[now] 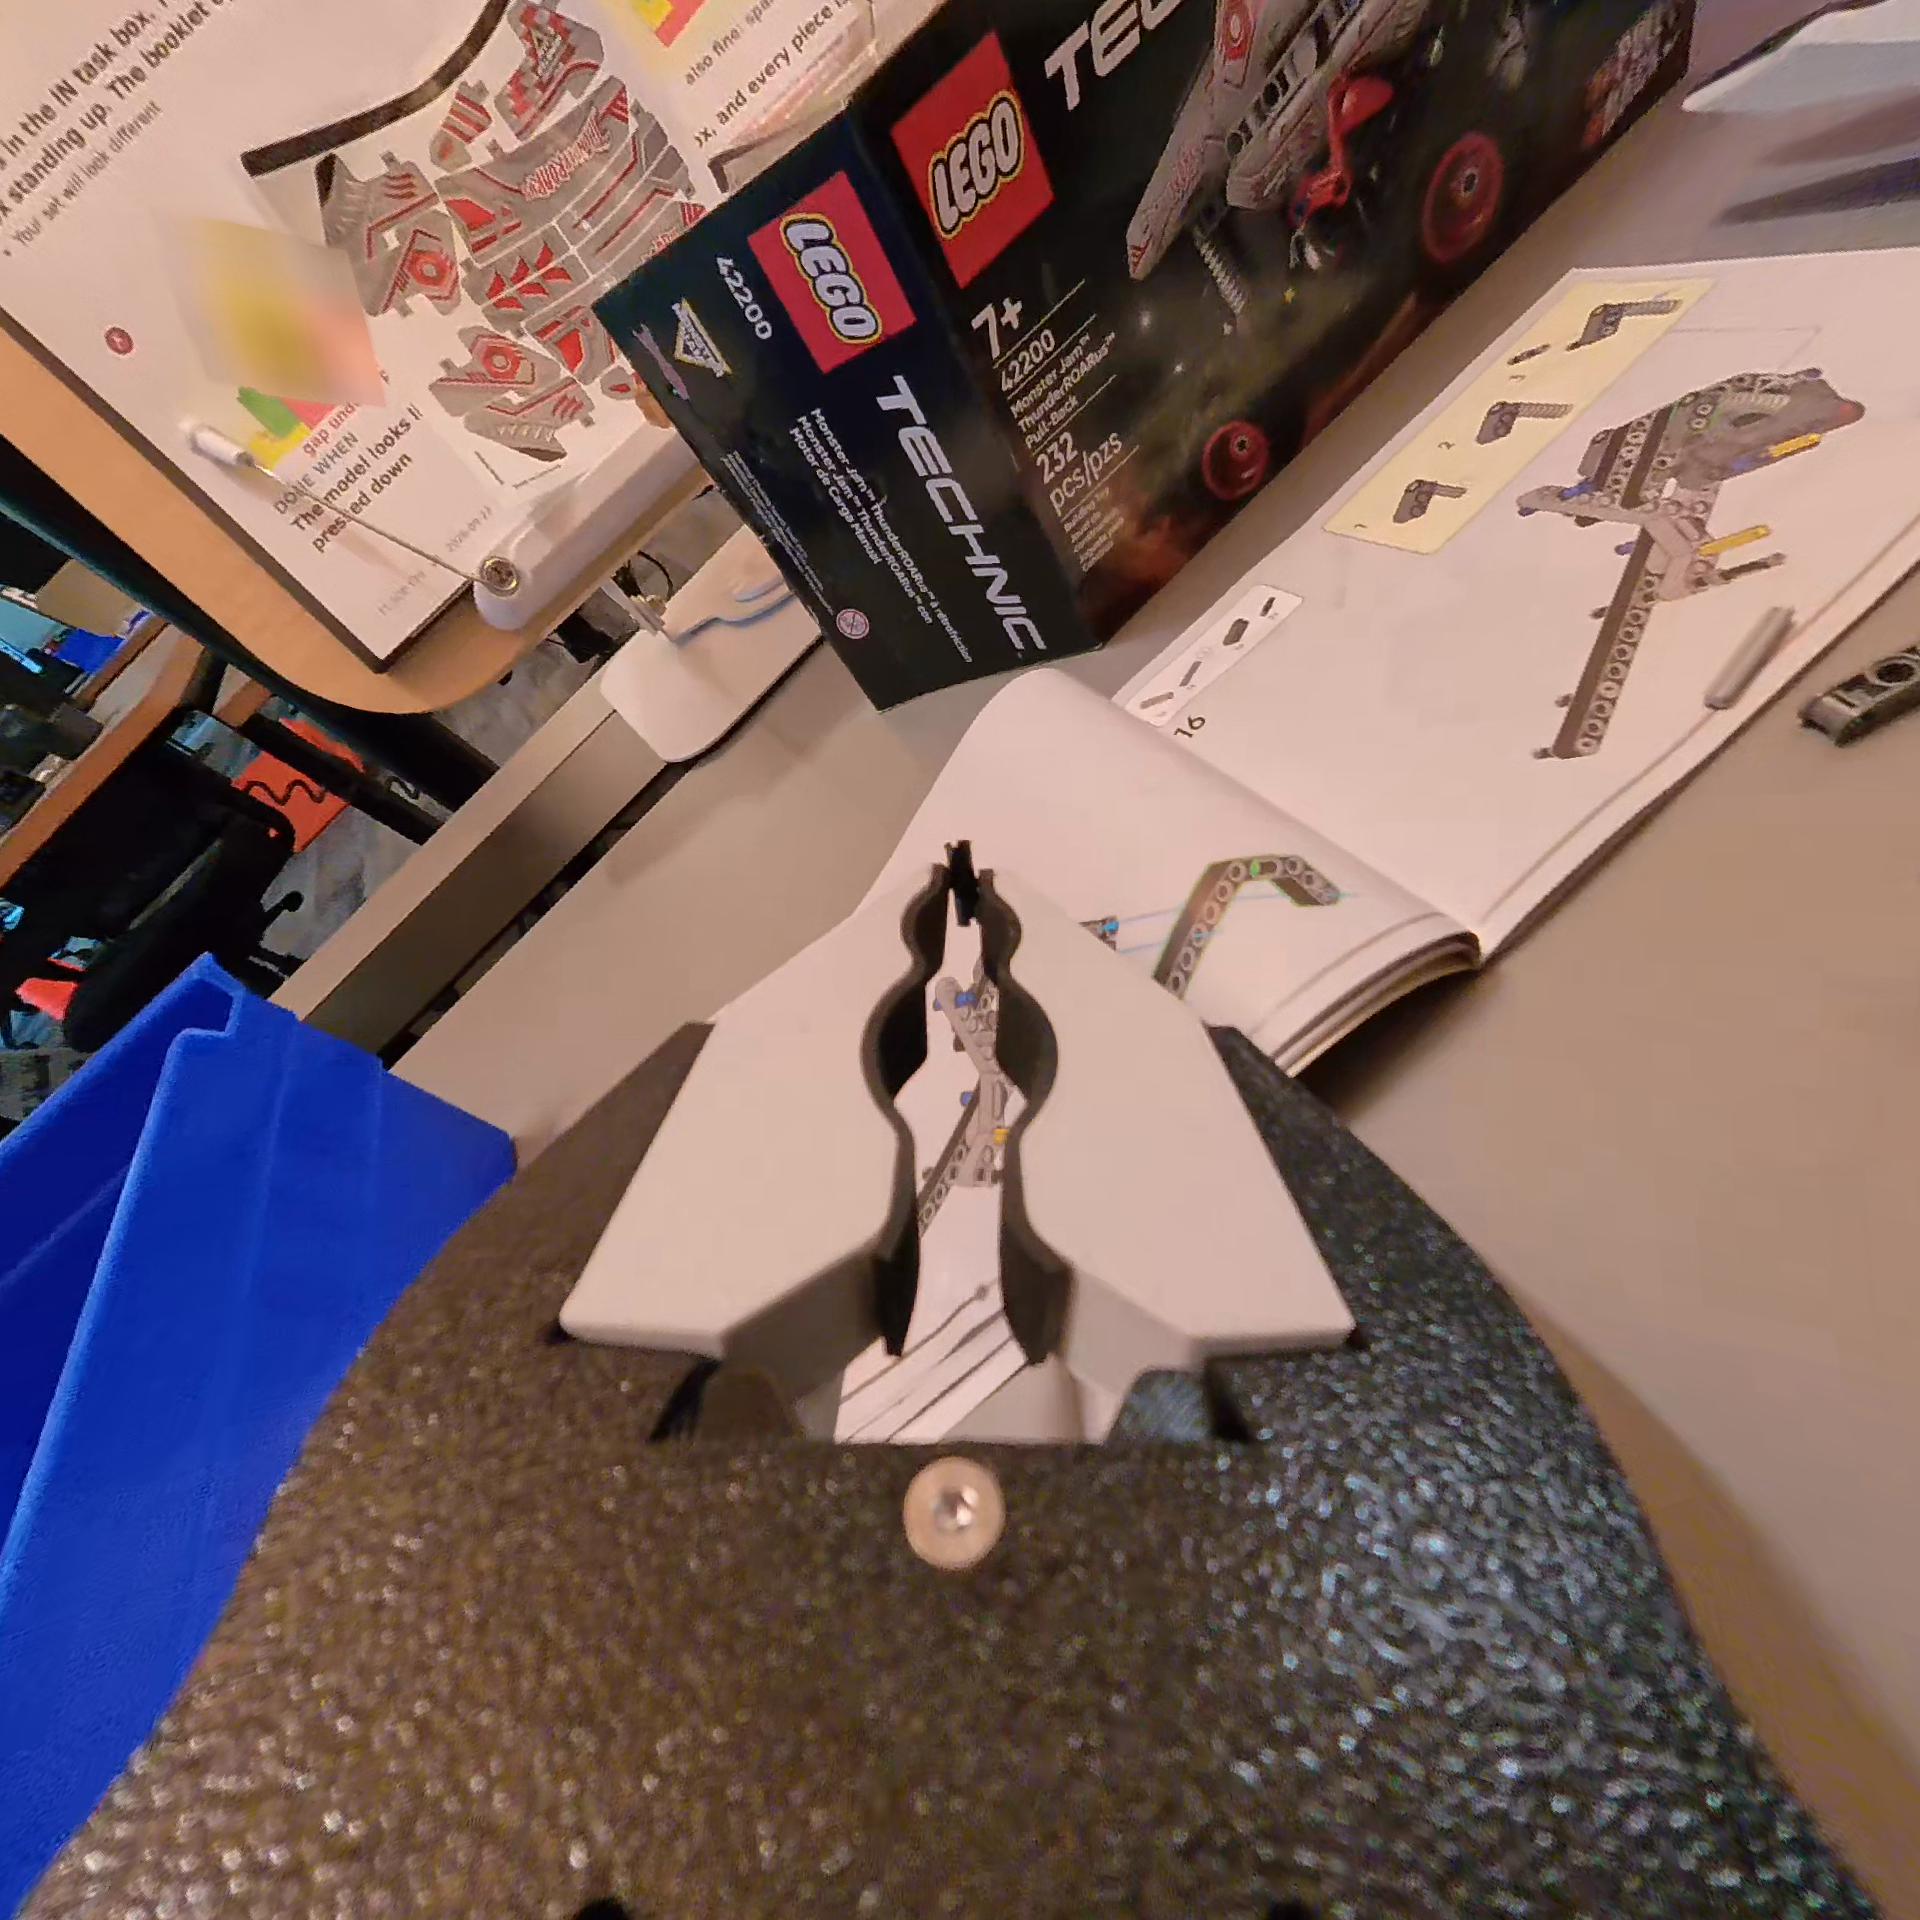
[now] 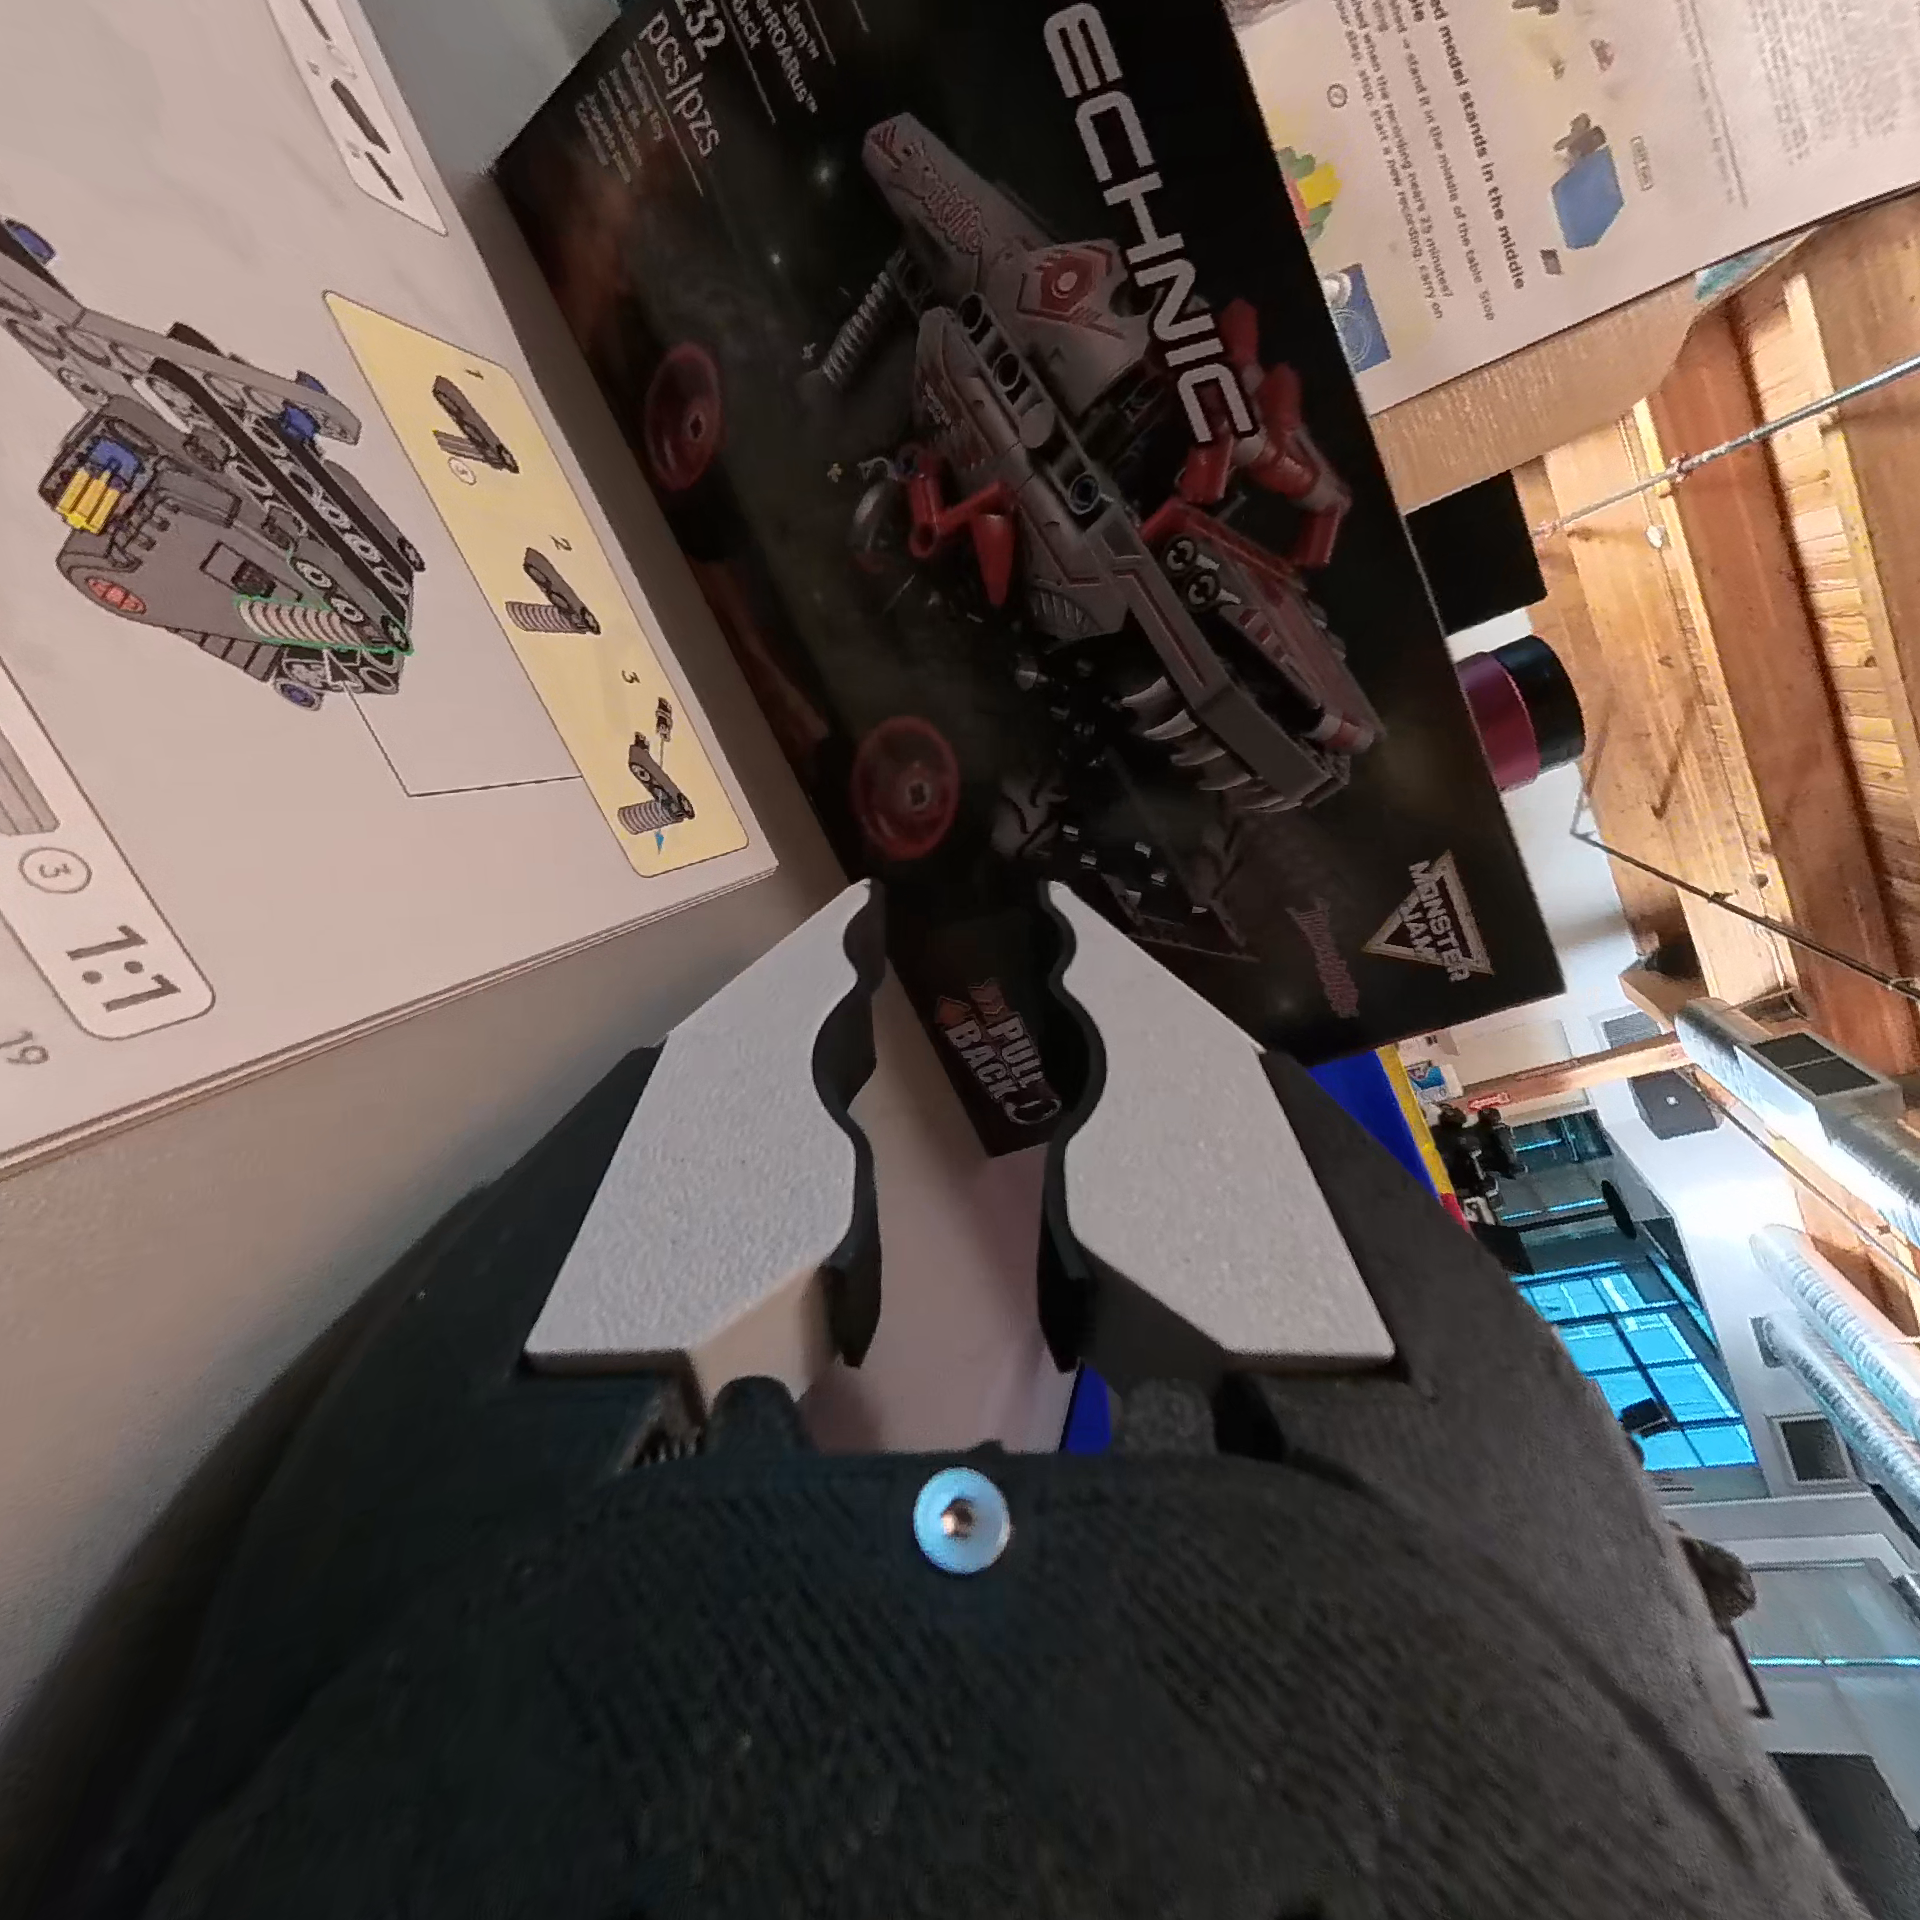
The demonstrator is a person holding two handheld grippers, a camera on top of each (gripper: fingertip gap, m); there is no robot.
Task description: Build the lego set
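Observation:
My left gripper (image 1: 962, 914) is shut on a small black pin-like lego piece (image 1: 960, 868) that sticks out of its tips, held above the open instruction booklet (image 1: 1558, 582). My right gripper (image 2: 961, 909) is open and empty, held over the table in front of the black lego box (image 2: 1039, 499). The box also shows in the left wrist view (image 1: 1143, 312), standing behind the booklet. The booklet's right page is in the right wrist view (image 2: 260, 644). A grey axle (image 1: 1756, 655) lies on the booklet and a dark grey piece (image 1: 1870, 691) lies beside it.
A blue bin (image 1: 156, 1351) stands at the left by the table's edge. A sticker sheet (image 1: 499, 239) and a printed instruction board (image 1: 312, 499) stand behind the box. A white lamp base (image 1: 707, 686) sits at the table's far edge.

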